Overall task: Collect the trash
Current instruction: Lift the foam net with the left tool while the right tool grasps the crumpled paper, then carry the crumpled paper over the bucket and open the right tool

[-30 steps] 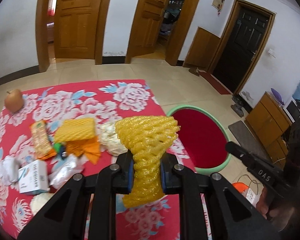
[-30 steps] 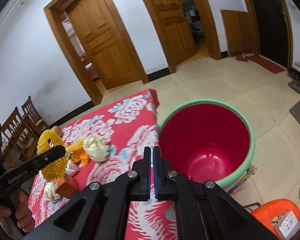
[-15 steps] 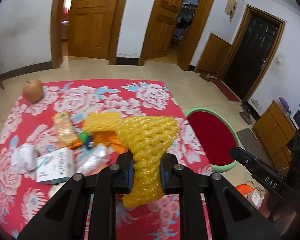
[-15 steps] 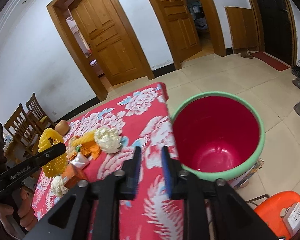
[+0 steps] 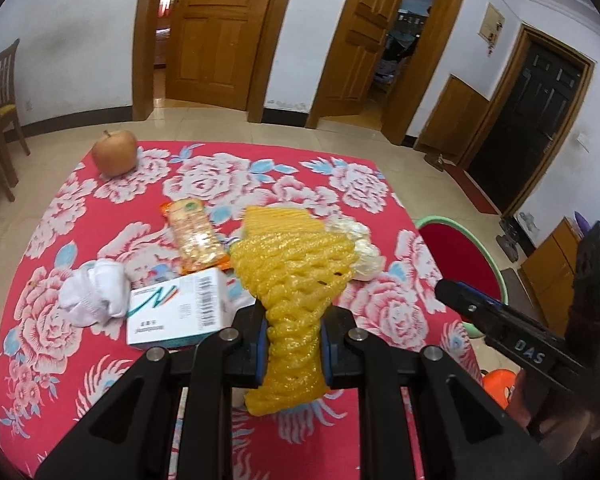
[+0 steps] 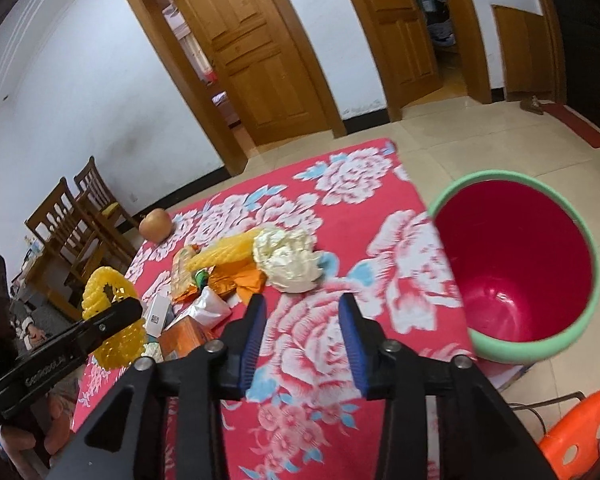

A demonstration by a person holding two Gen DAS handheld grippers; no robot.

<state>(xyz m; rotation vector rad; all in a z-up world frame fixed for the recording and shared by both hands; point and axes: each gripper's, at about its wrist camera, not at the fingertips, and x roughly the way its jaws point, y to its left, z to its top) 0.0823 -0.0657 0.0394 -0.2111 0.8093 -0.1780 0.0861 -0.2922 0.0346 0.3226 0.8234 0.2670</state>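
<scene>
on the floral tablecloth (image 5: 100, 360) most trash remains, the red bin (image 6: 548, 344) looks empty, left gripper (image 5: 293, 336) clamps yellow foam netting (image 5: 296, 272), right gripper (image 6: 303, 344) has just been opening, nothing between.

Two yellow foam nets (image 5: 296, 280) (image 6: 224, 254), one apple (image 5: 114, 153) at eleven o'clock, one white box (image 5: 178, 310), one crumpled white wad (image 6: 288, 260), one bucket (image 6: 516, 268) at three o'clock.
</scene>
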